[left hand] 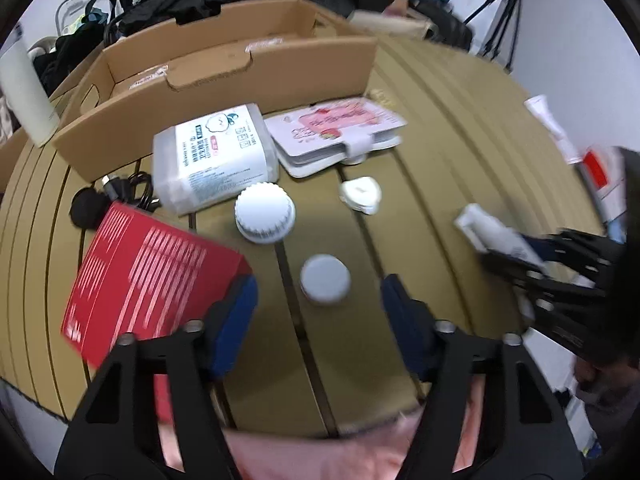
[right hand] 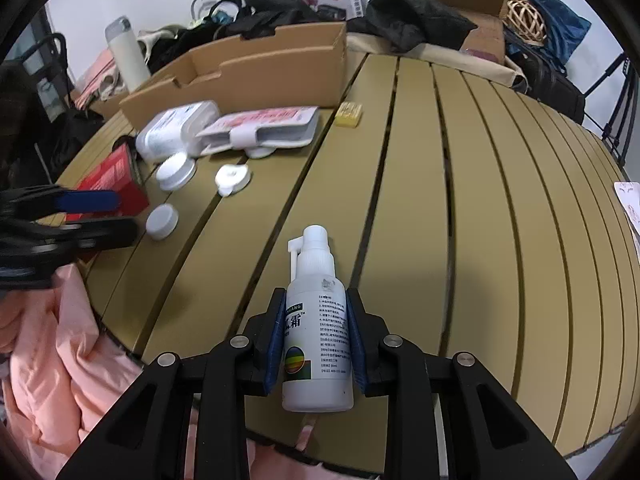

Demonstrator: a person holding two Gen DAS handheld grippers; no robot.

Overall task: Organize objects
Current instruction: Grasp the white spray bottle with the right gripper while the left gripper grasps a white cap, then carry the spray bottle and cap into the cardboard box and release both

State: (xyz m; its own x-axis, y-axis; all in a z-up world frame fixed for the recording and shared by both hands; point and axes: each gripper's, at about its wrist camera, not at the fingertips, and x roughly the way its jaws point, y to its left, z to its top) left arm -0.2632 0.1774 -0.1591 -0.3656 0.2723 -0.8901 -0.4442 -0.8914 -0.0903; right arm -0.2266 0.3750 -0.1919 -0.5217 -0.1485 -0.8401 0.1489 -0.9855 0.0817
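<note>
My right gripper [right hand: 316, 312] is shut on a white spray bottle [right hand: 318, 340] and holds it above the slatted table; the bottle also shows in the left wrist view [left hand: 496, 236]. My left gripper [left hand: 320, 296] is open and empty, hovering over a small white jar [left hand: 325, 279], which the right wrist view shows too [right hand: 161, 221]. Beyond it lie a ribbed white lid [left hand: 264, 213], a white case [left hand: 360, 195], a wipes pack [left hand: 214, 156], a pink notebook [left hand: 336, 132] and a red box [left hand: 148, 276].
An open cardboard box [left hand: 224, 68] stands behind the objects. A black cable [left hand: 128, 192] lies at its left. A small yellow block [right hand: 349, 114] sits near the box. Pink cloth [right hand: 60, 340] hangs at the near table edge. Clutter and a tripod [left hand: 504, 20] stand behind.
</note>
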